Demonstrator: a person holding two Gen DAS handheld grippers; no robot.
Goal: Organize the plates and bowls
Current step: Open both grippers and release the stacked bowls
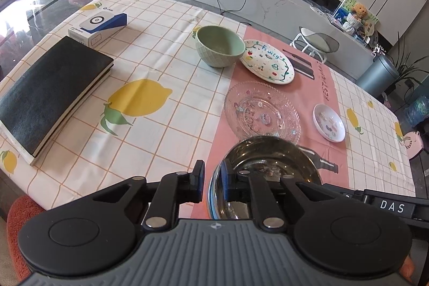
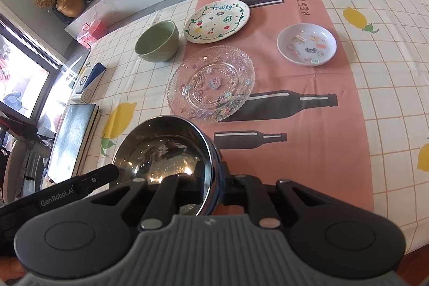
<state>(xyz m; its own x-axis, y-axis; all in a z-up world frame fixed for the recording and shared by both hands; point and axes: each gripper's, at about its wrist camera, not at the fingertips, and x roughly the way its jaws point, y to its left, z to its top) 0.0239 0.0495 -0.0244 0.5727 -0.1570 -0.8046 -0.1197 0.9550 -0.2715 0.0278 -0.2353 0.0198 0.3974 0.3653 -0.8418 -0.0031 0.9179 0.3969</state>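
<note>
A shiny steel bowl (image 1: pixel 268 170) is seen at the near edge of the table, on the pink strip of the tablecloth (image 2: pixel 348 87). Its rim is straddled on opposite sides by two handheld grippers. The left gripper (image 1: pixel 213 182) is set narrow, with one finger (image 1: pixel 199 180) outside the bowl wall and the other inside; a thin gap seems to remain at the outer pad, so a firm pinch cannot be confirmed. The right gripper (image 2: pixel 213 180) is closed narrowly on the opposite rim, one finger inside the bowl and one outside.

Just beyond the steel bowl a clear glass plate (image 2: pixel 211 82) with small decorations lies flat. Farther back a white plate (image 2: pixel 217 22) lettered "Fruity" is placed, with a green bowl (image 2: pixel 157 41) just beside it on the left. A small white dish (image 2: pixel 307 44) sits apart to the right. A dark book (image 1: pixel 51 95) and a blue and white box (image 1: pixel 97 27) rest at the far left of the table.
</note>
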